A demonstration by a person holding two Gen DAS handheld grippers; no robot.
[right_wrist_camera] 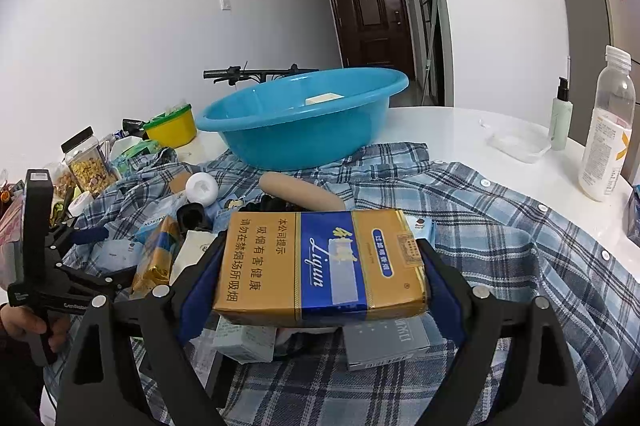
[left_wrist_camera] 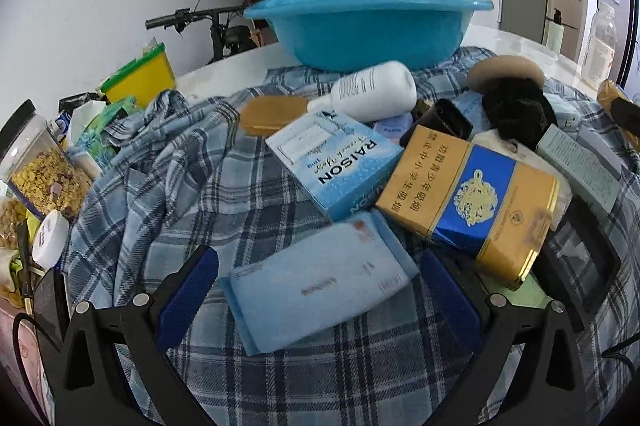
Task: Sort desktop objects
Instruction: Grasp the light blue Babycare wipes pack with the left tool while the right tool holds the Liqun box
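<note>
My right gripper point(right_wrist_camera: 320, 286) is shut on a gold-and-blue cigarette carton point(right_wrist_camera: 320, 266), held flat above the pile with both blue pads against its ends. My left gripper point(left_wrist_camera: 318, 290) stands open low over a plaid shirt point(left_wrist_camera: 180, 186). A light blue wipes packet point(left_wrist_camera: 316, 290) lies between its pads point(left_wrist_camera: 188, 290), with small gaps on each side. Beyond it lie a pale blue RAISON box point(left_wrist_camera: 340, 166), a second gold-and-blue carton point(left_wrist_camera: 468, 210) and a white bottle point(left_wrist_camera: 376, 92). A blue basin point(right_wrist_camera: 300, 130) at the back holds a cream box point(right_wrist_camera: 324, 99).
A cereal jar point(left_wrist_camera: 40, 174) and a yellow tub point(left_wrist_camera: 148, 78) crowd the table's left side. On the right stand a tall drink bottle point(right_wrist_camera: 608, 130), a green spray bottle point(right_wrist_camera: 560, 118) and a clear plastic lid point(right_wrist_camera: 520, 142). A hand point(right_wrist_camera: 24, 322) grips the left tool.
</note>
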